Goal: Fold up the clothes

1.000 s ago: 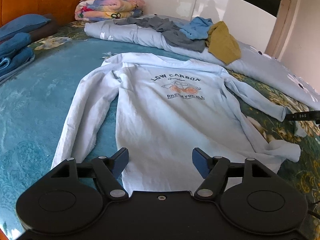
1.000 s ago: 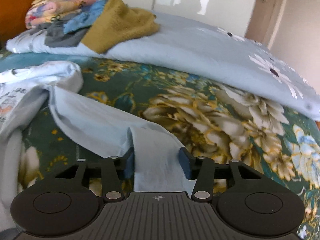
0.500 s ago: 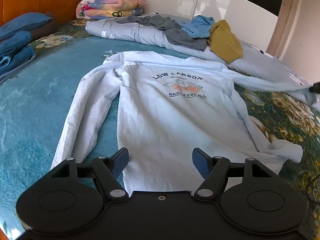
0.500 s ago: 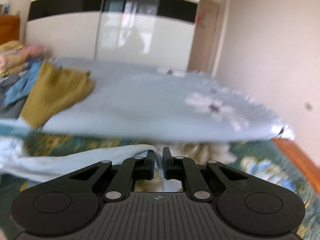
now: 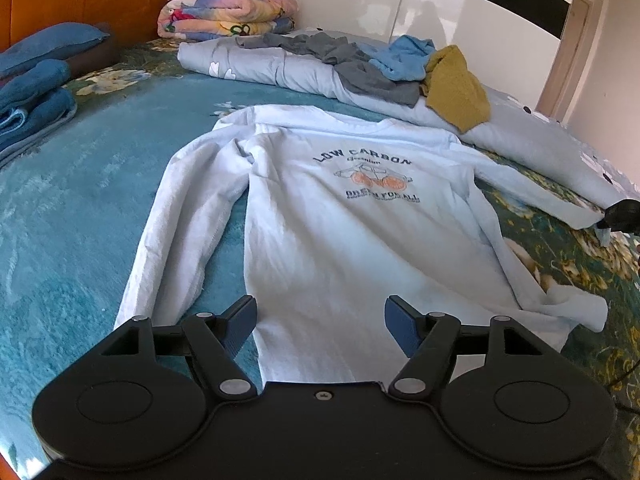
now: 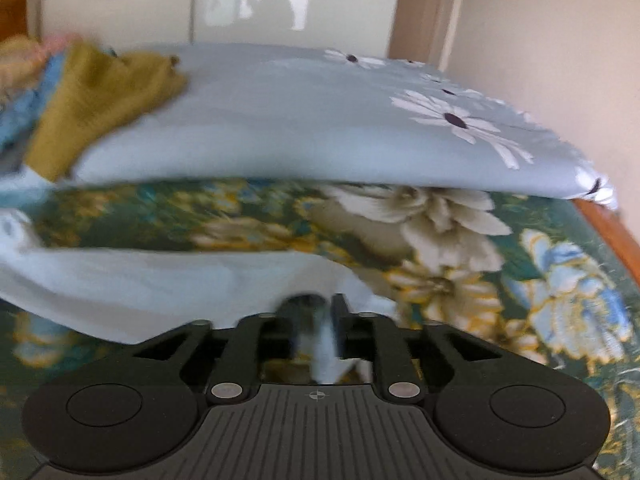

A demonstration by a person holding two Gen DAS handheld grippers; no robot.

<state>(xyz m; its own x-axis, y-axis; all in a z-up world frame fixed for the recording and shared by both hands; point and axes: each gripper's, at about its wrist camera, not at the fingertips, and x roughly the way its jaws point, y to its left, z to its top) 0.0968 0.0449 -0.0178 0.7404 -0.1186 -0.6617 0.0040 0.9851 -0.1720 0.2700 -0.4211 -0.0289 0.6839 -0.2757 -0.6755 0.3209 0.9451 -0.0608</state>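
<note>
A: Pale blue cotton long-sleeved shirt [image 5: 352, 240], printed chest, lies face up and flat on the teal floral bedspread [image 5: 80, 208]. Left gripper [image 5: 320, 322]: jaws wide apart above the hem, nothing between them. Right gripper [image 6: 316, 320]: jaws opening, the cuff of the right sleeve [image 6: 160, 284] between them.

B: Risks?

A: 1: the cuff may slip free mid-pull, so the sleeve drops crooked. 2: the bunched hem corner [image 5: 576, 308] may fold in creased.

B: Unclear items?

A: The right wrist view is blurred; pad contact on the cuff is hard to judge. The shirt's near hem is hidden behind the left gripper body.
</note>
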